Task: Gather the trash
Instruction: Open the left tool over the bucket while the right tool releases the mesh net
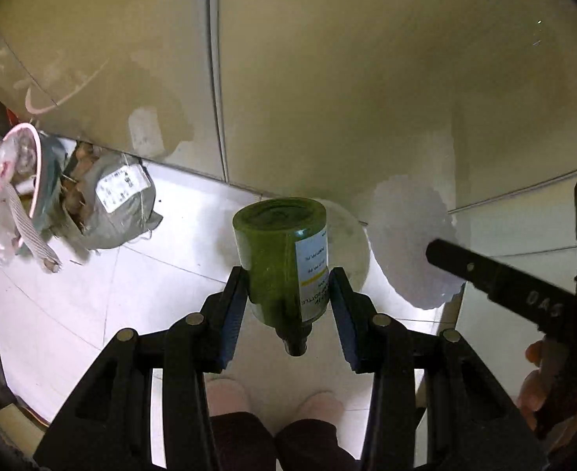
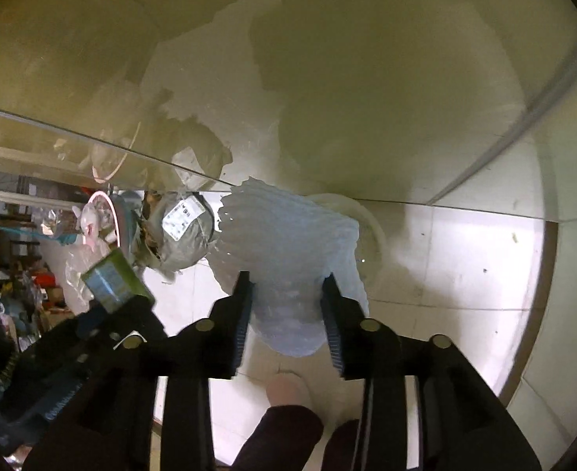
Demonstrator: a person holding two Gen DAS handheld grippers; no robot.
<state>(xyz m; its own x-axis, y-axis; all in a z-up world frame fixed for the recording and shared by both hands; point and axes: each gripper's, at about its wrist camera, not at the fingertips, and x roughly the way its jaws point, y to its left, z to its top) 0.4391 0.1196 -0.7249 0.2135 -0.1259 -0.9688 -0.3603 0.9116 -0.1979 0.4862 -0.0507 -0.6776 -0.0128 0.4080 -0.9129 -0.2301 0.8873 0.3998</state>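
Pale floor tiles (image 2: 465,259) beside wall (image 2: 367,78)

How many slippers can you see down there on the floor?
2. One pink slipper is on the floor below the left gripper's green bottle; the other pink slipper sits right beside it. Both are partly hidden by dark trouser legs.

The bottle (image 1: 280,259) is dark green with a white label carrying a yellow stripe and dark print, and the foam wrap (image 2: 288,251) is pale bluish white with fine ridges. Both grippers are black with blue pads (image 1: 231,314). The floor (image 1: 104,306) is white tile with thin grey joints, the bin (image 1: 39,180) is grey-green with a pink rim, and the slippers (image 1: 225,396) are pale pink.
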